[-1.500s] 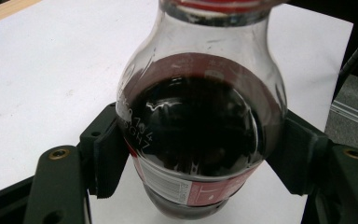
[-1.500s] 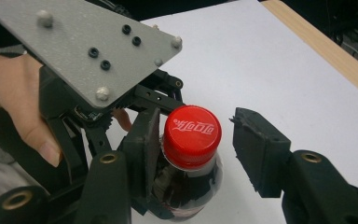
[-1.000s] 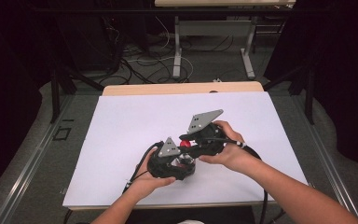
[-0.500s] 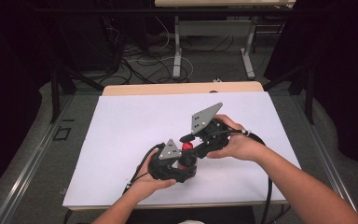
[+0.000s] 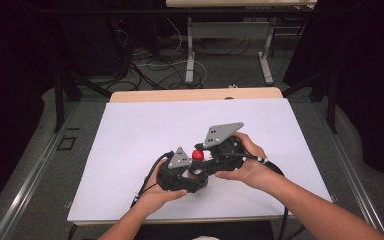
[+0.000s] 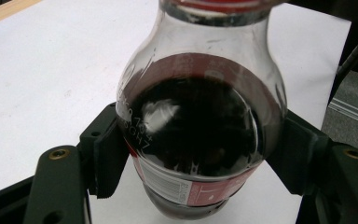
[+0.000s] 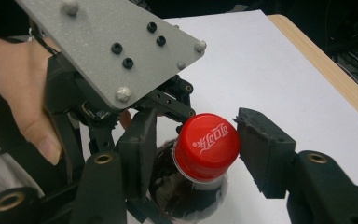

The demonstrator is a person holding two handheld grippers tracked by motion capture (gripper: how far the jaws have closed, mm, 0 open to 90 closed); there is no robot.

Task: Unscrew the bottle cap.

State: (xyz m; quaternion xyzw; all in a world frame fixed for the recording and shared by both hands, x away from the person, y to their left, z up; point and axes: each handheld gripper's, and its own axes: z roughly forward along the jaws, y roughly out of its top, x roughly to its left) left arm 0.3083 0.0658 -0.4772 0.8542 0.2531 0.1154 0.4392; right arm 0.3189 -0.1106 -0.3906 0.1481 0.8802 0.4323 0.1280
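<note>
the left gripper (image 6: 191, 154) pinches the round belly of a small bottle (image 6: 196, 135) of dark drink, one pad pressed on each side, holding it above the white table (image 5: 130, 135). the right gripper (image 7: 193, 144) has its fingers (image 7: 261, 149) either side of the red cap (image 7: 207, 144); they have just been closing, one touching, the other just beside it.

I see open desk (image 5: 130, 135) toward the far edge and both far corners. Near the front edge, the bottle (image 5: 197, 156) and my two tools (image 5: 192, 167) (image 5: 202, 161) crowd together, blocking passage between them.
</note>
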